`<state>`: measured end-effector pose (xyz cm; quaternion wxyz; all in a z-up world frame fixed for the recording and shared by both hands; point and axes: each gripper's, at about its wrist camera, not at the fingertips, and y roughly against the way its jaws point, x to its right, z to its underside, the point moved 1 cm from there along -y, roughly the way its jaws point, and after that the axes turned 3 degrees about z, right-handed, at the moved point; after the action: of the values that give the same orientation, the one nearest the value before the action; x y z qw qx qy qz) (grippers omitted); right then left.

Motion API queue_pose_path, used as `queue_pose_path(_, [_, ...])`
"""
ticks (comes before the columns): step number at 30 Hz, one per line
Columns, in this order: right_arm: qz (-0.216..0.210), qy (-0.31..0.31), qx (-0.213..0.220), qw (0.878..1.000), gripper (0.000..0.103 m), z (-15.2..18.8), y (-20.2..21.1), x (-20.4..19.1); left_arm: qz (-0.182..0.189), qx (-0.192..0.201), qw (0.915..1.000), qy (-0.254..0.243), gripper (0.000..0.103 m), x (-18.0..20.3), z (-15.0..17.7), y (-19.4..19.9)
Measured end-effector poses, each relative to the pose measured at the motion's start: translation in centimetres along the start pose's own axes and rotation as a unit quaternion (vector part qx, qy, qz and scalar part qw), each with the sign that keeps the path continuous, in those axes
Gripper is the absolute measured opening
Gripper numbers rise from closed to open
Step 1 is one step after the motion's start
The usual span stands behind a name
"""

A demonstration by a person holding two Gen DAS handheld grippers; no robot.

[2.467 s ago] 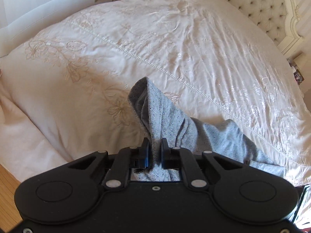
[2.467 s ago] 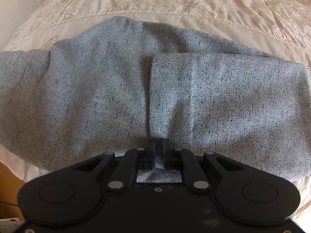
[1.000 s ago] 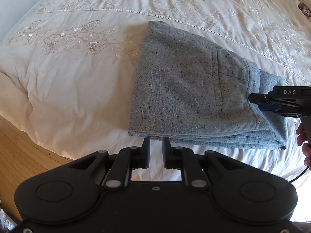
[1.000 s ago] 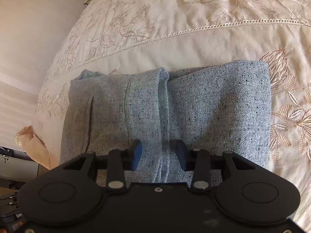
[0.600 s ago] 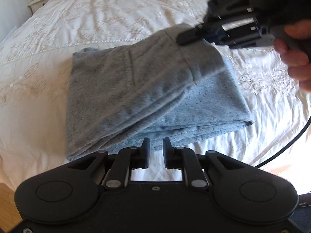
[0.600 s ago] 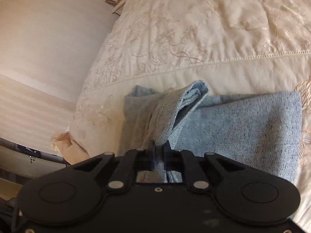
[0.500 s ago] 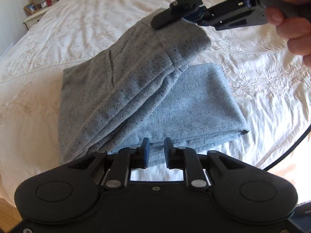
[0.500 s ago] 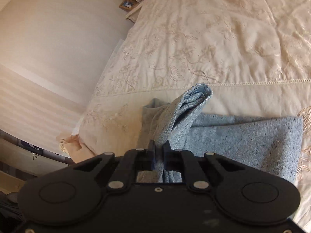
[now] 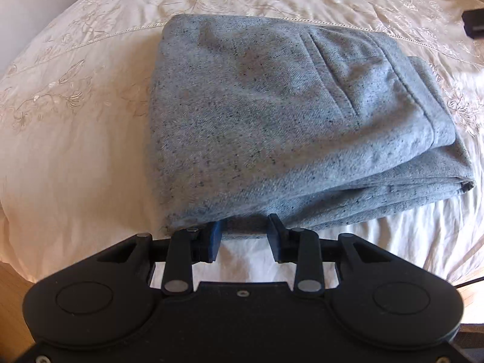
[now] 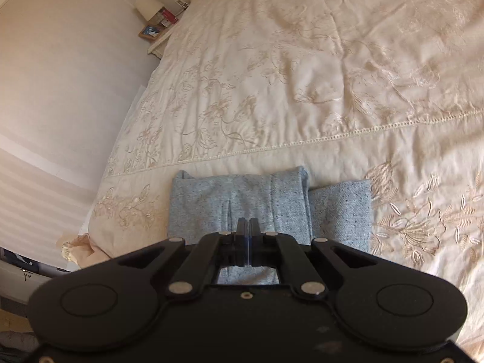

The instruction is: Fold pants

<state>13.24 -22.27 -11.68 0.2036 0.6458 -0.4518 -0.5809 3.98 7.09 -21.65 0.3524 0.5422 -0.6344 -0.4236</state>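
I see pants point(image 9: 272, 115) folded flat on bedspread point(image 9: 75, 151), long axis approx 11-to-5. L gripper point(image 9: 244, 236) just widened, empty, at near hem. R gripper point(image 10: 248, 227) closed, nothing held.

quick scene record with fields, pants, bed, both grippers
item: speckled grey-blue fabric pants, folded into a compact stack of layers
surface: cream embroidered bedspread, pants lying flat on it near its edge
left gripper: jaws apart and just been opening, at the near edge of the pants, pads not pressing the cloth
right gripper: jaws together, nothing between them, raised above the pants
background: bedside table with small items by the wall
fold state: looks finished, lower layer sticks out a little on one side
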Motion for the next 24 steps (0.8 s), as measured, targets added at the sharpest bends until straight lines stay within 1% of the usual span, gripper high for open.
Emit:
queue_pose_path(1, [0.001,0.000,-0.010,1.000,0.015,0.3,-0.8,0.6,-0.005,-0.004,1.0000,-0.004,0.045,-0.2,0.2,0.1])
queue_pose_path(3, [0.013,0.005,-0.015,1.000,0.029,0.9,-2.7,1.0,-0.012,-0.014,0.9998,-0.009,0.044,-0.5,0.6,0.0])
queue_pose_path(5, [0.018,-0.001,-0.017,1.000,0.033,1.3,-4.1,1.5,-0.023,-0.026,0.9994,-0.008,0.044,-0.6,1.0,-0.3])
queue_pose_path(7, [0.022,-0.011,-0.036,0.999,0.035,1.4,-6.2,2.0,-0.026,-0.033,0.9991,0.004,0.044,-0.9,1.4,-0.2])
queue_pose_path(9, [0.026,-0.009,-0.051,0.998,0.036,1.6,-8.0,2.4,-0.023,-0.032,0.9990,0.023,0.044,-1.4,1.7,0.5])
queue_pose_path(12, [0.030,0.000,-0.065,0.997,0.037,1.9,-10.1,2.9,-0.013,-0.027,0.9973,0.067,0.044,-2.7,2.2,2.2])
queue_pose_path(14, [0.023,-0.010,-0.069,0.997,0.039,2.1,-11.1,3.5,0.004,-0.019,0.9939,0.109,0.044,-4.2,2.0,3.7])
queue_pose_path(16, [0.011,-0.032,-0.068,0.997,0.040,2.2,-11.4,4.0,0.018,-0.007,0.9892,0.145,0.044,-5.3,1.6,4.9])
queue_pose_path(17, [-0.011,-0.050,-0.066,0.997,0.040,2.3,-11.4,4.2,0.020,-0.003,0.9873,0.158,0.044,-5.8,1.4,5.3])
queue_pose_path(18, [-0.038,-0.063,-0.071,0.995,0.037,2.4,-11.5,4.3,0.018,0.003,0.9847,0.173,0.044,-6.4,0.9,5.6])
queue_pose_path(19, [-0.050,-0.070,-0.075,0.993,0.033,2.4,-11.4,3.9,0.014,0.008,0.9826,0.185,0.044,-6.8,0.5,6.0])
queue_pose_path(20, [-0.040,-0.052,-0.068,0.996,0.017,2.5,-11.1,3.1,0.012,0.012,0.9807,0.195,0.044,-7.3,0.0,6.2])
queue_pose_path(21, [-0.028,-0.019,-0.059,0.998,0.012,2.4,-10.6,1.9,0.011,0.016,0.9788,0.204,0.044,-7.7,-0.5,6.4])
queue_pose_path(22, [-0.022,0.012,-0.046,0.999,0.011,2.4,-9.6,0.6,0.011,0.019,0.9773,0.211,0.044,-8.0,-1.1,6.4])
queue_pose_path(24, [-0.030,0.060,-0.017,0.998,0.009,2.3,-7.1,-1.9,0.012,0.028,0.9754,0.219,0.044,-8.5,-2.3,6.6])
